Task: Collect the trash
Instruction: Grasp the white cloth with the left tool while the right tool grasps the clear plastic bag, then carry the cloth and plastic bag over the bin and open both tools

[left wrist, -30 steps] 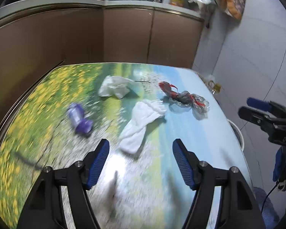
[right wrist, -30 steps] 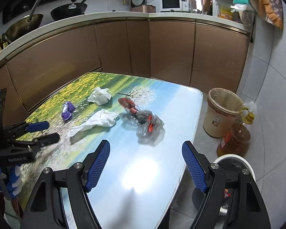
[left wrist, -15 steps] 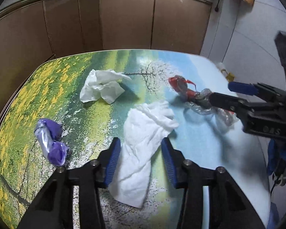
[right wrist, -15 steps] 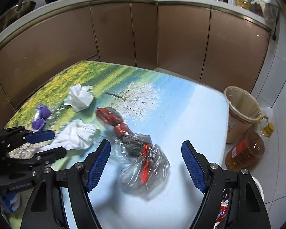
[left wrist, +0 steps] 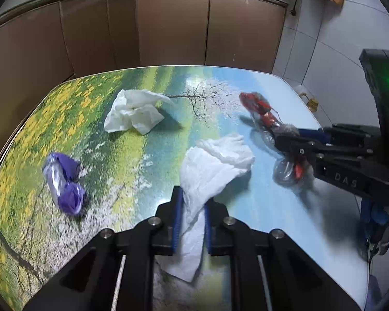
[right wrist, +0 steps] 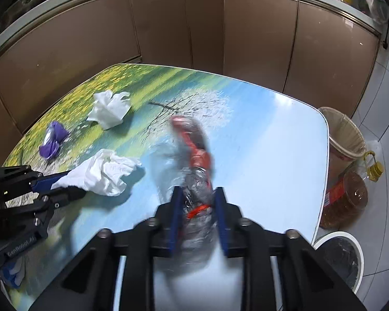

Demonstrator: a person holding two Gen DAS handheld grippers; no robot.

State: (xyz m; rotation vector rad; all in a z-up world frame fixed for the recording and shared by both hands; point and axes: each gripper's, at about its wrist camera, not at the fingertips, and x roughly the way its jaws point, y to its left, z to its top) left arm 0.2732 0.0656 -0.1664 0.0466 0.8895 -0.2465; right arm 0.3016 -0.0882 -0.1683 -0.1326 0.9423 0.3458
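While both jaw pairs have just been closing: left gripper [left wrist: 192, 215], clamped on long white tissue [left wrist: 210, 165] at table [left wrist: 246, 220] near edge; right gripper [right wrist: 197, 215], clamped on clear plastic wrapper [right wrist: 197, 171] mid-table. Outstanding on table: crumpled tissue [left wrist: 133, 115], purple wrapper [left wrist: 63, 182]. Lined bin [right wrist: 342, 134] beside table; nothing visibly binned yet.

both grippers are matte black frames with angular cut-out arms, silver round-headed screws at the pivots and ribbed blue pads lining the inner faces of the fingers; the left gripper [left wrist: 192, 220] carries pale lettering on its side in the right wrist view, the right gripper [right wrist: 197, 216] reads "das" in grey on its body, and a small green light glows on the black block above it; blue gloves [left wrist: 383, 228] cover the hands, with a thin dark cable trailing beside one
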